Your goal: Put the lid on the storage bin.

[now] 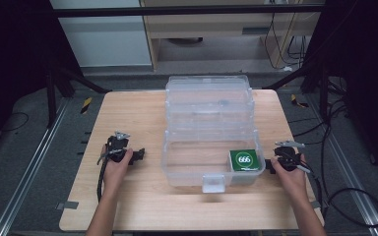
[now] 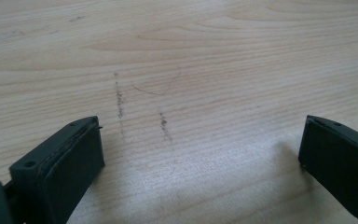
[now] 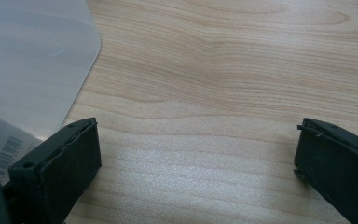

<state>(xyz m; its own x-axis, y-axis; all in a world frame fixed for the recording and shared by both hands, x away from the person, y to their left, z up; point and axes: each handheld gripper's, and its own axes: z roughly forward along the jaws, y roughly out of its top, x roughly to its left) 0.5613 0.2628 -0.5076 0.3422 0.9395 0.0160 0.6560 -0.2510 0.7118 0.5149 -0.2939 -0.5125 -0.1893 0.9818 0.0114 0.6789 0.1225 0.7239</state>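
A clear plastic box (image 1: 192, 162) sits mid-table with its lid (image 1: 209, 98) swung open toward the far side and a latch (image 1: 213, 183) at its front. Inside, at the right end, lies a green pack (image 1: 244, 160) marked 666. My left gripper (image 1: 139, 156) rests on the wood to the left of the box, jaws wide apart over bare, scuffed tabletop (image 2: 168, 93). My right gripper (image 1: 269, 164) lies just right of the box, open as well; the box's rounded corner (image 3: 32, 74) shows at the left of the right gripper view, beside one finger (image 3: 60, 172).
The wooden table (image 1: 128, 113) has bare wood on both sides of the box and in front of it. Cables (image 1: 344, 196) trail on the floor to the right. Black frame legs (image 1: 54, 93) stand at the back corners.
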